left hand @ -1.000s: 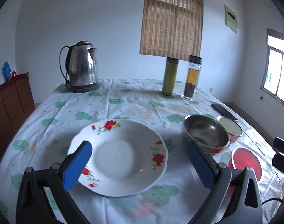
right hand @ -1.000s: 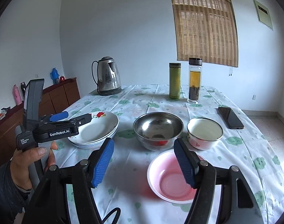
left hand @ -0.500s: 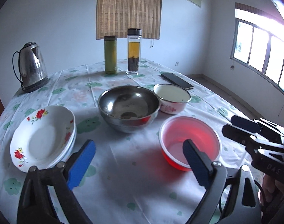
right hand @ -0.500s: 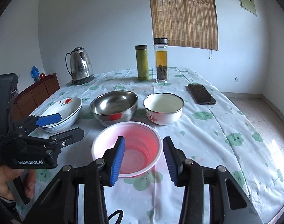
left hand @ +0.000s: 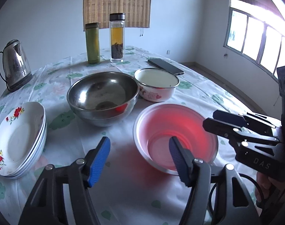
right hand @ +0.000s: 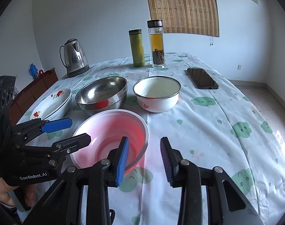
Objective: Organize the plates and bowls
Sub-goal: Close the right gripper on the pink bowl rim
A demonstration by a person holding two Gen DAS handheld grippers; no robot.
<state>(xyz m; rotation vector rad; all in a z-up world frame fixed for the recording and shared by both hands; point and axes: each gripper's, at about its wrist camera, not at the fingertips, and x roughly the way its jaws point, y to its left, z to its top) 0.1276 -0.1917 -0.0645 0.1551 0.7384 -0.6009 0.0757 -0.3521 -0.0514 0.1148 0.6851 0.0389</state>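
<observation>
Two grippers: I am holding both at the pink bowl (left hand: 175, 136), one on each side.
Plates (left hand: 17, 140): sitting stacked at far left.
Steel bowl (left hand: 103, 97): standing mid-table, just beside the enamel bowl (left hand: 156, 86).
Left gripper (left hand: 139, 158): jaws have just been closing; now straddling the bowl's near-left rim, pads not pressing.
Right gripper (right hand: 144, 159): jaws have just been closing, straddling the right rim; I am seeing a gap remaining.
Phone (right hand: 202, 78): lying far right.
</observation>
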